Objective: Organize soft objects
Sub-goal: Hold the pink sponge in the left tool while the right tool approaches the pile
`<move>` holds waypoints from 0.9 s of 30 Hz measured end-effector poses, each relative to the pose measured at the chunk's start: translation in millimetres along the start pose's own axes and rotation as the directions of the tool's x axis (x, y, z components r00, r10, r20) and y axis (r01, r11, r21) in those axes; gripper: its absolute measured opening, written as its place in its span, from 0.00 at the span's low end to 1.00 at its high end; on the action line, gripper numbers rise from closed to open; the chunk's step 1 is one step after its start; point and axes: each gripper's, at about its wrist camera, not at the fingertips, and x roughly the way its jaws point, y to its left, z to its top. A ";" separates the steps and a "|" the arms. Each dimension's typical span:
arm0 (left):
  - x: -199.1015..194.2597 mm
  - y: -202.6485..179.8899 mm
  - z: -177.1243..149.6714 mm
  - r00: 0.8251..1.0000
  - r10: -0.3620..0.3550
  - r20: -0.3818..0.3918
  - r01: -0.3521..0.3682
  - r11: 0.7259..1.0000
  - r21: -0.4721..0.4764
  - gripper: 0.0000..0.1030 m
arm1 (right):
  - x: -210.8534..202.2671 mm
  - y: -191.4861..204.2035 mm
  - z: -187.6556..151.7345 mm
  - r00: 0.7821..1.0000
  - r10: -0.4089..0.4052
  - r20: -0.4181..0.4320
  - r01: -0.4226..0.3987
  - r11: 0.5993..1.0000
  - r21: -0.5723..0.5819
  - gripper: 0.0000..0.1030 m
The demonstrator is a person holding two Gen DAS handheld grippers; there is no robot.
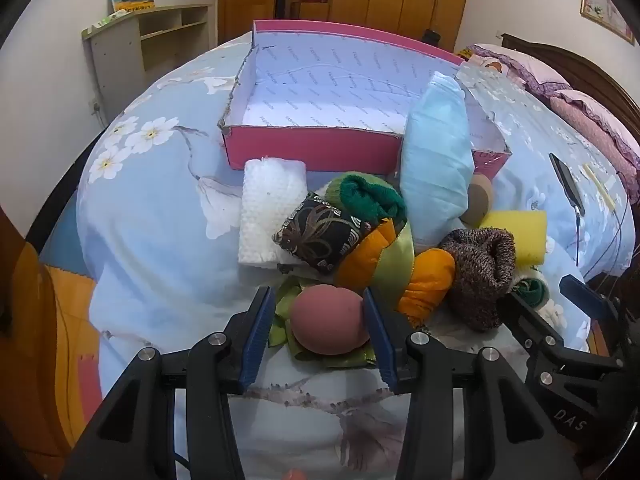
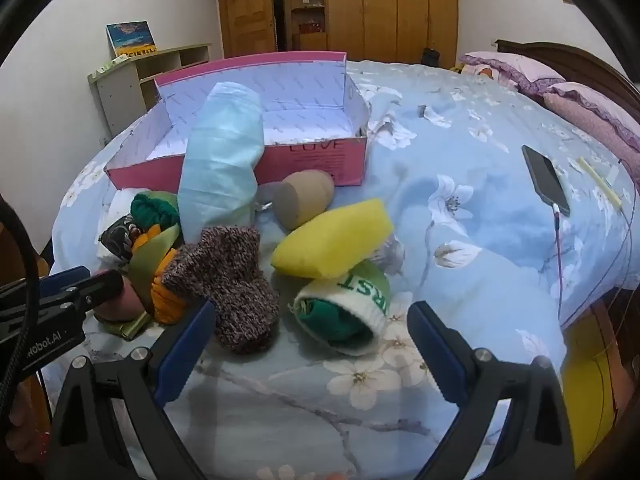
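My left gripper (image 1: 316,296) is open, its blue pads on either side of a mauve egg-shaped sponge (image 1: 328,320) that lies on green ribbon. The right pad touches the sponge and a small gap shows at the left pad. Behind it is a pile: orange cloth (image 1: 428,280), patterned pouch (image 1: 320,232), green sock (image 1: 372,196), white towel (image 1: 272,212), light blue pillow (image 1: 436,168). My right gripper (image 2: 312,340) is wide open and low over the bed, holding nothing. Ahead of it are a brown knit sock (image 2: 232,280) and a green-and-white rolled sock (image 2: 348,308). An open pink box (image 2: 312,160) stands behind.
A yellow sponge (image 2: 332,240) and a tan sponge (image 2: 304,200) lie before the box. A phone (image 2: 546,180) on a cable rests on the floral bedspread (image 2: 460,220) to the right. Pillows (image 2: 560,96) are at the headboard, with a shelf (image 1: 160,36) and wardrobe beyond.
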 end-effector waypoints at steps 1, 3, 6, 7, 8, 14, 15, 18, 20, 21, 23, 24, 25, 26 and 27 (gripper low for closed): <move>0.1 0.2 -0.1 1.000 -0.009 -0.003 0.009 1.000 -0.006 0.45 | 0.3 0.5 0.3 1.000 -0.001 0.003 0.001 1.000 0.000 0.96; 0.0 0.2 -0.2 1.000 -0.008 -0.007 0.008 1.000 -0.006 0.45 | 1.5 2.4 1.2 1.000 -0.001 0.007 0.001 1.000 -0.002 0.96; 0.0 -0.1 -0.4 1.000 -0.003 -0.007 0.003 1.000 -0.003 0.45 | 0.1 -2.0 -0.1 1.000 0.013 0.014 -0.013 1.000 0.021 0.96; -0.1 -0.1 -0.4 1.000 -0.003 -0.006 0.003 1.000 -0.003 0.45 | 0.0 -1.3 -0.2 1.000 0.012 0.014 -0.012 1.000 0.019 0.96; -0.2 -0.2 -0.5 1.000 -0.002 -0.006 0.002 1.000 -0.003 0.45 | -1.2 -3.9 -0.8 1.000 0.012 0.015 -0.012 1.000 0.019 0.96; -0.1 -0.5 -0.8 1.000 -0.003 -0.008 0.003 1.000 -0.001 0.45 | -4.8 -4.1 -1.9 1.000 0.013 0.017 -0.013 1.000 0.018 0.96; 0.0 -0.5 -0.7 1.000 -0.002 -0.008 0.002 1.000 -0.001 0.45 | -5.5 -4.2 -2.2 1.000 0.013 0.016 -0.013 1.000 0.018 0.96; 0.1 -0.7 -0.9 1.000 -0.002 -0.007 0.001 1.000 -0.002 0.45 | -5.3 -3.7 -2.5 1.000 0.012 0.016 -0.012 1.000 0.018 0.96; 0.4 -0.6 -0.8 1.000 -0.002 -0.008 0.002 1.000 -0.002 0.45 | -4.9 -3.6 -2.5 1.000 0.012 0.015 -0.012 1.000 0.018 0.96; 0.3 -0.5 -0.8 1.000 -0.002 -0.008 0.002 1.000 -0.002 0.45 | -5.5 -3.8 -2.7 1.000 0.011 0.016 -0.012 1.000 0.018 0.96; 0.4 -0.7 -0.8 1.000 -0.002 -0.008 0.002 1.000 -0.002 0.45 | -4.7 -4.0 -2.3 1.000 0.013 0.015 -0.013 1.000 0.019 0.96; 0.4 -0.6 -0.8 1.000 -0.002 -0.008 0.002 1.000 -0.002 0.45 | -5.0 -4.3 -2.5 1.000 0.012 0.015 -0.013 1.000 0.018 0.96; 0.4 -0.6 -0.8 1.000 -0.003 -0.008 0.003 1.000 -0.002 0.45 | -4.8 -4.0 -2.2 1.000 0.013 0.015 -0.013 1.000 0.019 0.96; 0.3 -0.7 -0.9 1.000 -0.003 -0.008 0.003 1.000 -0.002 0.45 | -4.8 -4.0 -2.1 1.000 0.012 0.014 -0.013 1.000 0.019 0.96; 0.4 -0.6 -0.8 1.000 -0.003 -0.008 0.003 1.000 -0.002 0.45 | -5.0 -4.1 -2.2 1.000 0.013 0.014 -0.013 1.000 0.019 0.96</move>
